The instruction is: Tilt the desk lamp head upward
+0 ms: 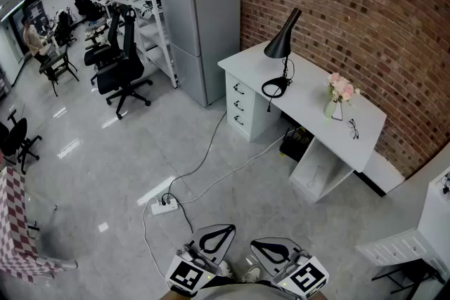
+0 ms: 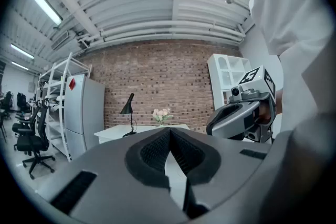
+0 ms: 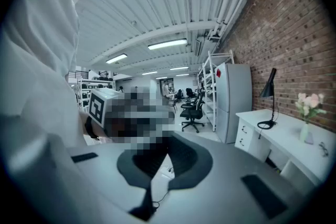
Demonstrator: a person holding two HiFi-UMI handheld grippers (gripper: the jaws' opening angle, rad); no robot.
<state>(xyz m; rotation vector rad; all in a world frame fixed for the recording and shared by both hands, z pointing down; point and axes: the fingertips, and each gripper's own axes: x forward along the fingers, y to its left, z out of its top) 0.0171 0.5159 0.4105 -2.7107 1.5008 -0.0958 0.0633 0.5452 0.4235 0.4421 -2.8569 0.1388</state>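
Observation:
The black desk lamp (image 1: 283, 38) stands on the white desk (image 1: 309, 98) against the brick wall, with its cone head tilted down and its ring base (image 1: 275, 88) near the desk's front edge. It also shows far off as the lamp (image 2: 127, 112) in the left gripper view and the lamp (image 3: 269, 93) in the right gripper view. My left gripper (image 1: 223, 232) and right gripper (image 1: 261, 246) are held close to my body, a few metres from the desk. The jaws of both meet at the tips with nothing between them, seen at the left gripper (image 2: 169, 134) and the right gripper (image 3: 167, 144).
A vase of pink flowers (image 1: 339, 93) and a pair of glasses (image 1: 353, 128) share the desk. A grey fridge (image 1: 200, 24) stands left of it, with office chairs (image 1: 123, 63) beyond. A power strip (image 1: 165, 206) and cables lie on the floor ahead. A white cabinet (image 1: 422, 235) is at the right.

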